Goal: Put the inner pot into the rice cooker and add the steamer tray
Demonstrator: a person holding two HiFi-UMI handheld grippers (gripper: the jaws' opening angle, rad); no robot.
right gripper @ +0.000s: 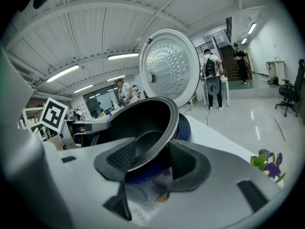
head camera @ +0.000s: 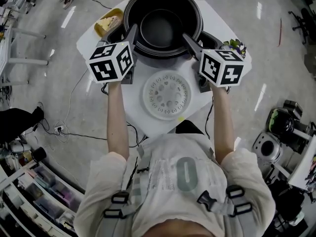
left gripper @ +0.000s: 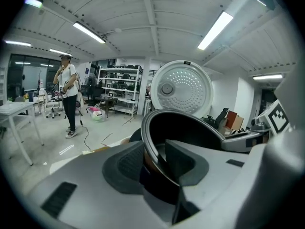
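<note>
The black inner pot hangs between my two grippers over the dark blue rice cooker body, whose round lid stands open behind it. My left gripper is shut on the pot's left rim, one pad inside and one outside. On the opposite side my right gripper is shut on the right rim in the same way. The white perforated steamer tray lies flat on the white table, nearer to me than the pot.
A yellow item in a small dish sits at the table's far left corner. A pot of purple flowers stands at the right edge. Cables run over the floor. A person stands off to the left; others stand behind the cooker.
</note>
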